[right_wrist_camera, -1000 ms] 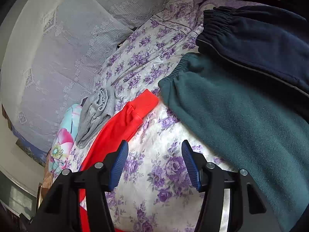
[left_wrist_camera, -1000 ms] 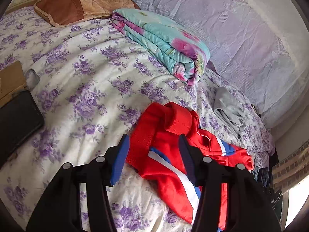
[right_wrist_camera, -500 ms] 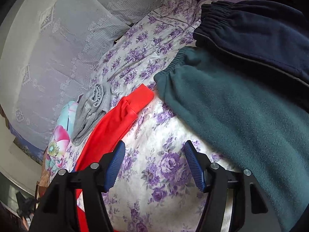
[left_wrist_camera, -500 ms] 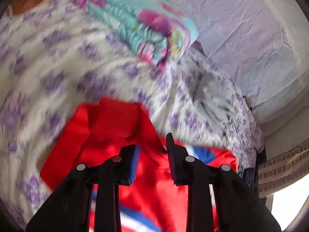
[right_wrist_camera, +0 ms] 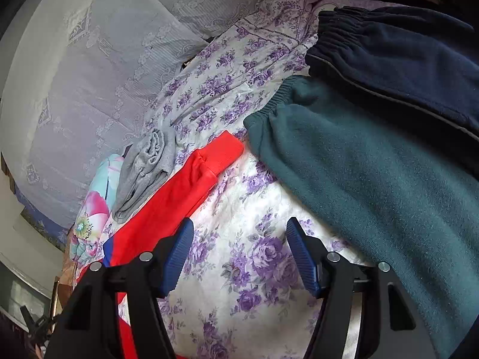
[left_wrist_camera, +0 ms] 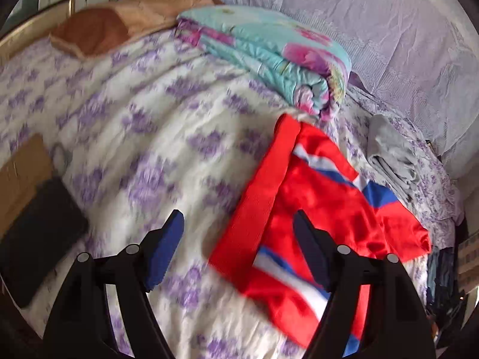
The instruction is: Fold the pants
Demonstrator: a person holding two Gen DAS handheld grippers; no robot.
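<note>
Whereas half a second ago the left gripper (left_wrist_camera: 238, 229) was nearly closed over the red pants (left_wrist_camera: 314, 209), its jaws now gape wide, empty, and the pants lie spread at four o'clock on the floral bedspread (left_wrist_camera: 143, 137). Right gripper (right_wrist_camera: 239, 237) — equally released — hovers as before. Counted: one red pair, one green pair (right_wrist_camera: 374, 185) at two o'clock, one navy pair (right_wrist_camera: 404, 59), one folded quilt (left_wrist_camera: 269, 53).

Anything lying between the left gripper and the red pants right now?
Nothing visible does. The left gripper hangs open over the floral bedspread, with the red pants directly ahead; their waistband edge shows between the fingers. The folded quilt lies beyond them.
</note>
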